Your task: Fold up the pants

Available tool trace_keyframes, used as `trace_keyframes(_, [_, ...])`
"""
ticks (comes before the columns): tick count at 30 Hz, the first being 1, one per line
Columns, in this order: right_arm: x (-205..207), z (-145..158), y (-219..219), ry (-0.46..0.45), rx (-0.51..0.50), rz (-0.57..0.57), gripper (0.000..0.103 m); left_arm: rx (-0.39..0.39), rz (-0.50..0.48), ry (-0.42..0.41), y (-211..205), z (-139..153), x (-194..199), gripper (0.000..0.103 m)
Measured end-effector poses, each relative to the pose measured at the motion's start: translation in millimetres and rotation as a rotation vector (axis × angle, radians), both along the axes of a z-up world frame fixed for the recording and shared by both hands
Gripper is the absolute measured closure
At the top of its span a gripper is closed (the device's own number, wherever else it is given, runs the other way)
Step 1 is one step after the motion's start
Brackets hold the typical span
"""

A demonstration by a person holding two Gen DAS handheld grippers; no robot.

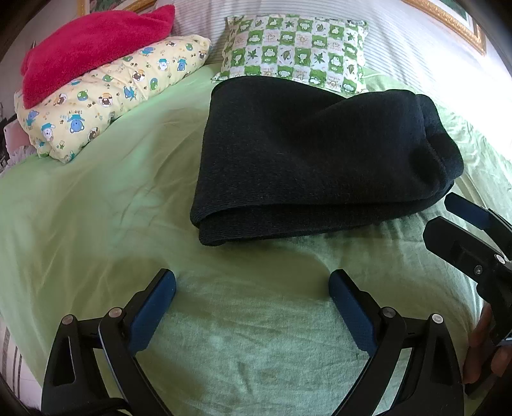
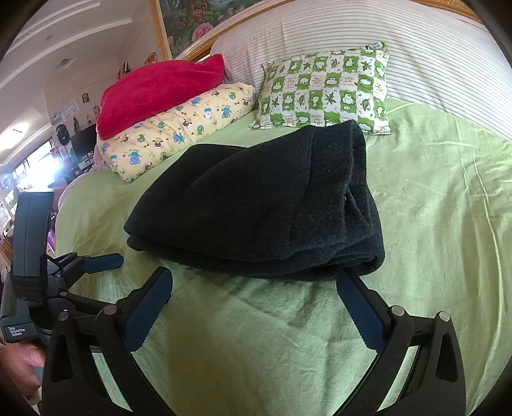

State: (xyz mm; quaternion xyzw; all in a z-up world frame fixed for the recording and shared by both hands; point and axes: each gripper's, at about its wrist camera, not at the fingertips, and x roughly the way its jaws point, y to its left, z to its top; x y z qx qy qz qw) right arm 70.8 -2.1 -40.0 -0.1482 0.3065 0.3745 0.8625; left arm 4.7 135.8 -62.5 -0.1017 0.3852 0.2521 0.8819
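Lying folded on the green bed sheet (image 1: 96, 208): dark pants (image 1: 313, 160), stacked in several layers, compact bundle, near edge showing a rounded fold.

Status: judged essentially complete; layers stacked and roughly squared, no leg or waistband trailing loose. Remaining, if anything: minor tidying of the bulging right end. No further fold appears needed.

Left gripper (image 1: 252, 288): fingers spread wide, empty, hovering over bare sheet near the bundle's near edge, not touching cloth.

Right gripper (image 2: 254, 288): fingers likewise spread, holding nothing; right finger tip (image 2: 352, 288) just beside or under the bundle's near corner, contact not resolvable.

Behind the pants: green-and-white checked pillow (image 1: 297, 51), far edge of bundle just in front of it or overlapping, cannot tell which. To the left: yellow cartoon-print pillow (image 1: 105, 99) bearing a red plush blanket (image 1: 89, 48).

View differences:
- Left wrist: long near fold seen broadside; right gripper entering at right edge, fingers apart.
- Right wrist: seamed, layered end of the pants (image 2: 352, 198) with stitching lines; left gripper (image 2: 96, 262) at left edge; room clutter and framed floral picture (image 2: 188, 19) beyond the bed.
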Motion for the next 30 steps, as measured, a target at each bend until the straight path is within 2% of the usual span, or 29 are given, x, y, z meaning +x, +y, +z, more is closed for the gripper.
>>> trace_keyframes(10, [1.1, 0.4, -1.1, 0.004, 0.005, -0.006, 0.001, 0.006, 0.002, -0.002, 0.9, 1.4, 0.1, 0.005])
trace_keyframes(14, [2.9, 3.1, -1.7, 0.009, 0.009, -0.019, 0.001, 0.014, 0.004, -0.033, 3.1, 14.3, -1.9, 0.006])
trace_keyframes(20, [1.7, 10.8, -1.6, 0.021, 0.013, -0.029, 0.001, 0.086, 0.011, -0.1, 3.1, 40.2, -7.8, 0.009])
trace_keyframes(30, [6.5, 23.5, -9.0, 0.04, 0.018, -0.063, 0.001, 0.05, -0.005, -0.095, 7.7, 48.0, 1.4, 0.009])
